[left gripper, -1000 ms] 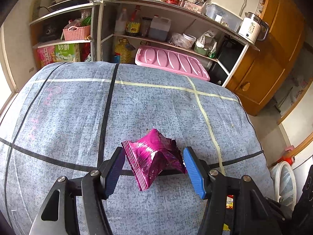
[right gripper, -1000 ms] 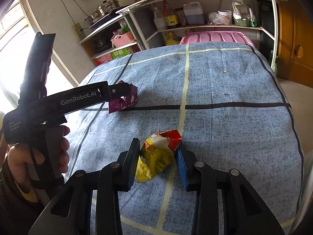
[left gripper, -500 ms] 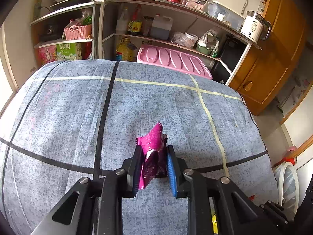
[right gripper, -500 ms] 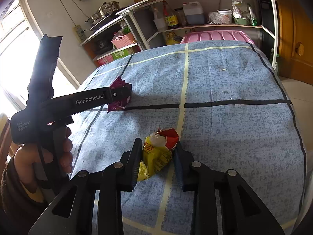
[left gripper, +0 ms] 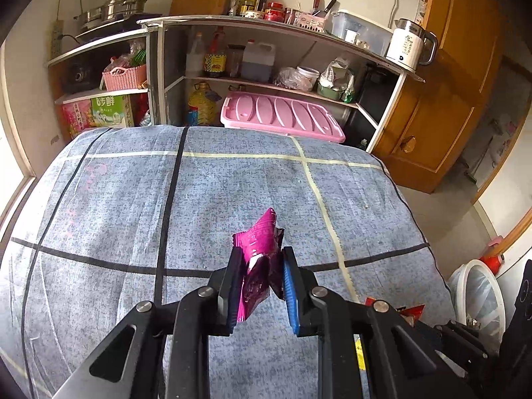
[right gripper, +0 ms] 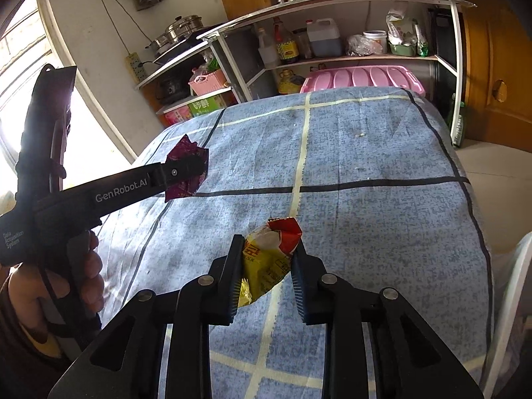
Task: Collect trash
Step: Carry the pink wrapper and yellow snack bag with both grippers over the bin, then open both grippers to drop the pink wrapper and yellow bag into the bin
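Left gripper: jaws clamped on a crumpled magenta wrapper. The wrapper's lower part is squeezed between the 2 pads; its upper corner sticks out above them. From the right wrist view the same wrapper shows partly hidden behind the gripper's finger, and appears lifted clear of the cloth, though the gap beneath it is hard to judge. A hand grips the left tool's handle; only its fingers show, the rest cut off at the frame edge.

Right gripper: jaws closing on a yellow-and-red snack bag, which sits between them with both pads pressing its sides. Its lower end is hidden behind the left finger. Whether it touches the cloth cannot be told.

Surface: a desk covered by a blue-grey cloth marked with black and pale yellow lines. At its near right edge in the left wrist view, a red scrap is mostly hidden behind the gripper frame; its kind cannot be told.

Right of the desk: a white bin, partly cut off.

Beyond the desk: a pink lid, then shelves crowded with bottles and bags; labels are too small to read. A white kettle stands on the top shelf, beside a wooden door.
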Action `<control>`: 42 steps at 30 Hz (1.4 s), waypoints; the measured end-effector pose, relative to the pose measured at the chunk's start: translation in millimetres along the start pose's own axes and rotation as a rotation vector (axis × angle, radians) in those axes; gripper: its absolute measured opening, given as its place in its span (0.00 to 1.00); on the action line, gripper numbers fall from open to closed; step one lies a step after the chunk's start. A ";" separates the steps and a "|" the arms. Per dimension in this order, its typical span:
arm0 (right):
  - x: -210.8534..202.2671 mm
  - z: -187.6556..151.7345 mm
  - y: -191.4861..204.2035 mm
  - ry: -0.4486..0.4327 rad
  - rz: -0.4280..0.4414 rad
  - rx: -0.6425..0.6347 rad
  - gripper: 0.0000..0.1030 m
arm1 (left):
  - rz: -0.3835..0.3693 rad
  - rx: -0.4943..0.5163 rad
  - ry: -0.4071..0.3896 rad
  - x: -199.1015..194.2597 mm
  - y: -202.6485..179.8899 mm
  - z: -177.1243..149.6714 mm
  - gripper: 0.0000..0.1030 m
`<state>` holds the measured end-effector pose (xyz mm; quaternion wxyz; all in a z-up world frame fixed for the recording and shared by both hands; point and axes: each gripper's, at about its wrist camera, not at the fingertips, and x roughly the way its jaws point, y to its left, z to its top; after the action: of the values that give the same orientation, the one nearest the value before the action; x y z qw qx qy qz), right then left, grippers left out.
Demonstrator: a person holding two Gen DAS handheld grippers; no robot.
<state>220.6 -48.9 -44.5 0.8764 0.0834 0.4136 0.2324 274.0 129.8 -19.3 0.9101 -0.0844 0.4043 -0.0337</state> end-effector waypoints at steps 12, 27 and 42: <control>-63.3 -10.1 -22.4 -0.073 -0.060 0.034 0.27 | -0.029 0.082 -0.056 -53.6 -56.4 -22.8 0.22; -143.3 -34.2 -71.3 -0.167 -0.139 0.112 0.27 | -0.132 0.183 -0.083 -91.1 -141.2 -61.7 0.23; -197.2 -58.5 -143.1 -0.196 -0.246 0.193 0.27 | -0.210 0.300 -0.074 -92.0 -234.1 -90.4 0.23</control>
<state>116.0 -271.2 4.8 0.9221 0.1381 0.3539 0.0733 146.8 -99.9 30.7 0.9182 0.0094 0.3500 -0.1851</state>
